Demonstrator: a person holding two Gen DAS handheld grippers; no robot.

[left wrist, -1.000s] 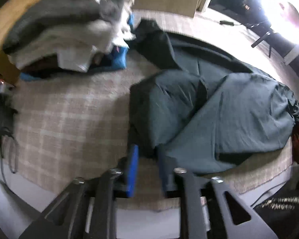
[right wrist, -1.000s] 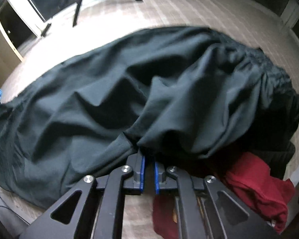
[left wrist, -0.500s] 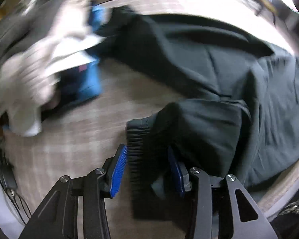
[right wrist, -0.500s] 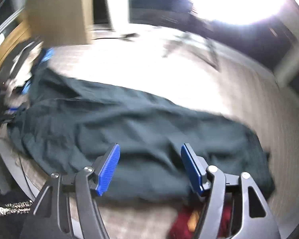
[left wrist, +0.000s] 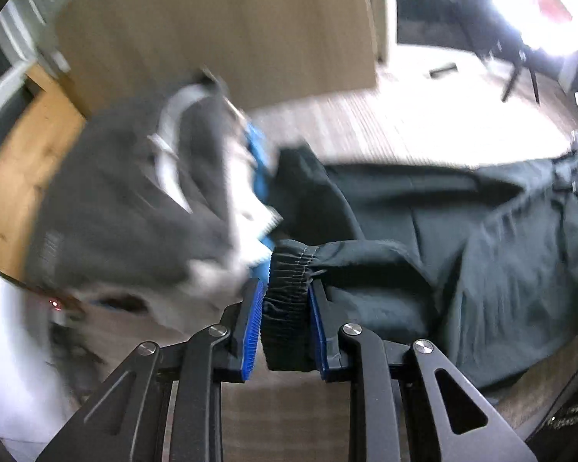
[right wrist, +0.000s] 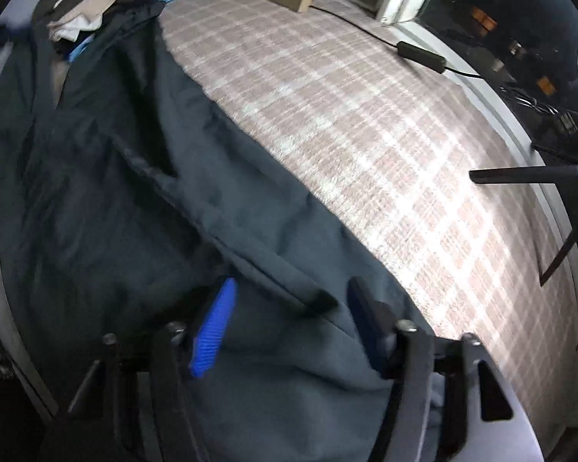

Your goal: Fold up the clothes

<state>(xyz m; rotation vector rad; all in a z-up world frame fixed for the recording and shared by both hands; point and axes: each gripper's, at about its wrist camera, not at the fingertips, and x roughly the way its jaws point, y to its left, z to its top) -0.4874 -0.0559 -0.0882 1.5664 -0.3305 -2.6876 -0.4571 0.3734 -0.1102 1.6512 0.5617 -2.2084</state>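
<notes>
Dark green trousers [left wrist: 520, 250] lie spread over a plaid rug. My left gripper [left wrist: 285, 288] has its jaws closing, and the blue pads [left wrist: 250, 327] press on the elastic cuff [left wrist: 289, 265] of one leg, which is lifted off the rug. In the right wrist view the same trousers [right wrist: 135, 192] fill the left and lower part. My right gripper [right wrist: 293, 285] hovers just over a fold of the cloth. Its jaws are closing but still stand wide apart, with nothing pinched between them.
A blurred pile of grey, white and blue clothes [left wrist: 127, 211] sits close to the left of the held cuff, also visible as the clothes pile [right wrist: 84, 11]. A tan board [left wrist: 212, 30] stands behind. The bare plaid rug [right wrist: 366, 115] holds a black power adapter [right wrist: 420, 56] and dark furniture legs [right wrist: 528, 175].
My left gripper has closed onto the trouser cuff and lifted it toward the clothes pile. My right gripper let go of the cloth, opened wide, rolled round and moved across the trousers.
</notes>
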